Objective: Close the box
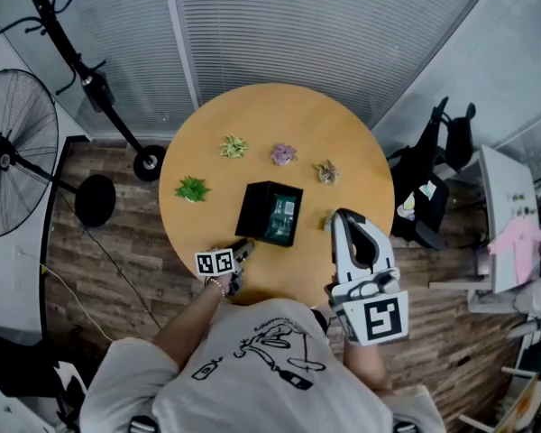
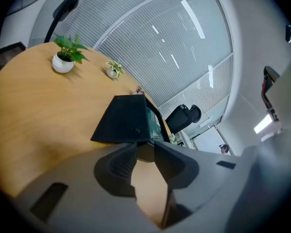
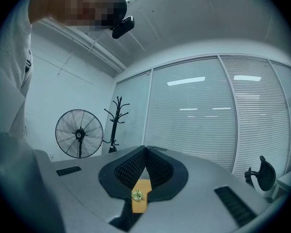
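A black box (image 1: 269,213) sits in the middle of the round wooden table (image 1: 252,115); its top is open and something green shows inside. In the left gripper view the box (image 2: 126,120) fills the space just past the fingertips. My left gripper (image 1: 243,247) is low at the table's near edge, by the box's near left corner, open (image 2: 144,147) with nothing between its pads. My right gripper (image 1: 341,216) is held to the right of the box and clear of it. Its fingertips meet (image 3: 145,153), shut on nothing.
Small potted plants stand behind and left of the box: a green one (image 1: 191,188), a pale one (image 1: 233,146), a purple one (image 1: 283,154), a brownish one (image 1: 325,171). A floor fan (image 1: 9,152), a coat rack (image 1: 81,70) and an office chair (image 1: 446,138) surround the table.
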Demonstrator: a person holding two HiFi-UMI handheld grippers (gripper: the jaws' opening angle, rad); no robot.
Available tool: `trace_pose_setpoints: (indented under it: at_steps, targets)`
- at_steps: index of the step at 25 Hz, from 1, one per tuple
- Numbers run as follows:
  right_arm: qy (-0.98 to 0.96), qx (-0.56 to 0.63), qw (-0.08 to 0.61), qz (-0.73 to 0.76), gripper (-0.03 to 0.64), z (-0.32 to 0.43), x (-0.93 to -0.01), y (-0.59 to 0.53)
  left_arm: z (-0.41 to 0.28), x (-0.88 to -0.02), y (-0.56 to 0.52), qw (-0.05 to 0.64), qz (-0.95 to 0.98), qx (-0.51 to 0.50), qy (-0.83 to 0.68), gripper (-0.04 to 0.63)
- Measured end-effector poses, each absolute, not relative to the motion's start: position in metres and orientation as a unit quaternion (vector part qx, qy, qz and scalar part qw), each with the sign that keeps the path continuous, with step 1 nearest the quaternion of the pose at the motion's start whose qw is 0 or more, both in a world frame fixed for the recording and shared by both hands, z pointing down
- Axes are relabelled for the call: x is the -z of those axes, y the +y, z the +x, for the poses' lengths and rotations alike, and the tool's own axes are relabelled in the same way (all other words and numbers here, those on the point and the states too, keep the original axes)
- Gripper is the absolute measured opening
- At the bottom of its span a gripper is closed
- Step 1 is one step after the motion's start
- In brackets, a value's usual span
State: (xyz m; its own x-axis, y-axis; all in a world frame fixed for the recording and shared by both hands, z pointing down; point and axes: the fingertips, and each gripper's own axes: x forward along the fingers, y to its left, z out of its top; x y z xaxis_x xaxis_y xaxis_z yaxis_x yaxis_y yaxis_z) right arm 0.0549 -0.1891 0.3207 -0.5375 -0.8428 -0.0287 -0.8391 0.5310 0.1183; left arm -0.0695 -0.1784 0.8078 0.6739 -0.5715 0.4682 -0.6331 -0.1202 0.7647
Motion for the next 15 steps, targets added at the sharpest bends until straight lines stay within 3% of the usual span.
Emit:
trace_pose_setpoints:
  at_steps: [15]
  targets:
    - [-0.874,0.059,0.017,0.481,0.015,0.055,-0.321,-0.186,-0.083,-0.828,-0.183,0.641,0.64,0.139,-0.399,0.176]
